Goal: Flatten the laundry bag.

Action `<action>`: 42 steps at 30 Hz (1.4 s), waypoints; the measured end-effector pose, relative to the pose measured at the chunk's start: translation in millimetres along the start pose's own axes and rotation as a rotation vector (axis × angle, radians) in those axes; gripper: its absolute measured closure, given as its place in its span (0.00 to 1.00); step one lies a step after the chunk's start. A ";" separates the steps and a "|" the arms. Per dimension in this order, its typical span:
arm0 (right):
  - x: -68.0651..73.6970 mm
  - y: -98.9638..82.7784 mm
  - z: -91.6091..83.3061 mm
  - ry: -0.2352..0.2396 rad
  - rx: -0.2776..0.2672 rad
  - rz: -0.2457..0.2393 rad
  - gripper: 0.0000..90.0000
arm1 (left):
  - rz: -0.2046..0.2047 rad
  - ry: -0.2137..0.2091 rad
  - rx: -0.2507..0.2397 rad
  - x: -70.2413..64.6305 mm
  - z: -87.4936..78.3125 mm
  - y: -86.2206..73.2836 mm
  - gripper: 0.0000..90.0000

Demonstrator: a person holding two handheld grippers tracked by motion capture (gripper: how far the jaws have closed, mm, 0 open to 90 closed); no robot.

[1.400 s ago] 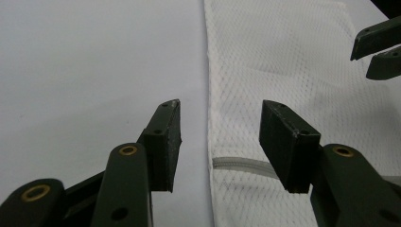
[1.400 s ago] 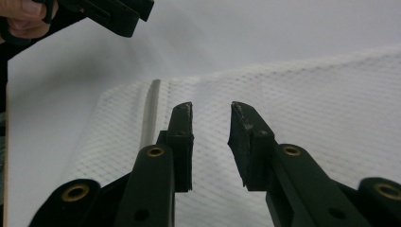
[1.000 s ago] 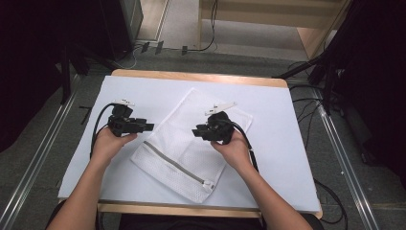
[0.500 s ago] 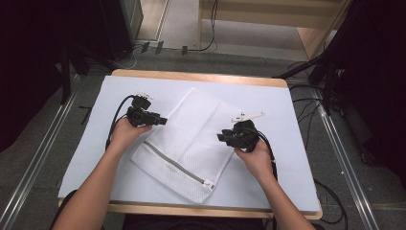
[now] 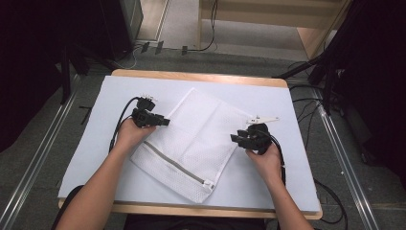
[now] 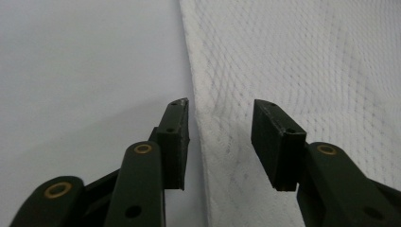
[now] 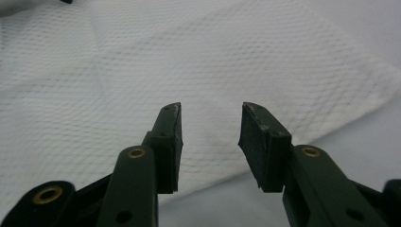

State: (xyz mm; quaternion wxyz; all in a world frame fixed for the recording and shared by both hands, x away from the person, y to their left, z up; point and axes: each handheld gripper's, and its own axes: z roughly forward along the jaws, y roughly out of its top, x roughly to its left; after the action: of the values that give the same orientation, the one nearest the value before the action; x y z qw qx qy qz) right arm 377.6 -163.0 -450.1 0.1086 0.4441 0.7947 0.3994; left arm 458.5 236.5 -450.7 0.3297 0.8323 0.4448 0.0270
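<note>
A white mesh laundry bag (image 5: 196, 136) lies flat and slanted on the white table cover (image 5: 110, 96), its zipper (image 5: 174, 165) along the near edge. My left gripper (image 5: 165, 122) is at the bag's left edge. In the left gripper view its jaws (image 6: 220, 106) straddle that edge of the bag (image 6: 302, 61); they have just been closing, and the pads press on nothing. My right gripper (image 5: 234, 139) is at the bag's right edge. Its jaws (image 7: 210, 111) have just been opening over the mesh (image 7: 189, 56), with nothing pinched.
The table's wooden rim (image 5: 201, 76) shows at the far side. Black cables (image 5: 122, 120) trail from both grippers. Metal rails (image 5: 36, 163) run along the floor on both sides, and wooden furniture (image 5: 268, 19) stands behind the table.
The right hand has moved right, from the bag's middle to its right edge, and its jaws have spread. The left hand has shifted right to the bag's left edge, and its jaws have narrowed.
</note>
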 end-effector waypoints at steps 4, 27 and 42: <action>-7.9 -3.5 2.4 -0.024 0.014 0.027 0.65 | 0.004 0.011 0.003 -4.1 1.5 -0.1 0.76; -12.7 -10.8 12.1 -0.101 0.044 0.071 0.64 | -0.054 -0.004 0.036 0.3 -10.3 -5.8 0.99; -3.6 -6.0 32.7 -0.195 0.020 0.043 0.91 | -0.062 -0.023 0.047 0.4 -7.7 -10.0 0.99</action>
State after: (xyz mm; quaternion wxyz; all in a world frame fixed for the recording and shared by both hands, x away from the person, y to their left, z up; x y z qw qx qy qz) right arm 393.3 -149.9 -476.7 0.1726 0.4989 0.7744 0.3487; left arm 448.9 244.7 -450.5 0.3160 0.8259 0.4670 -0.0031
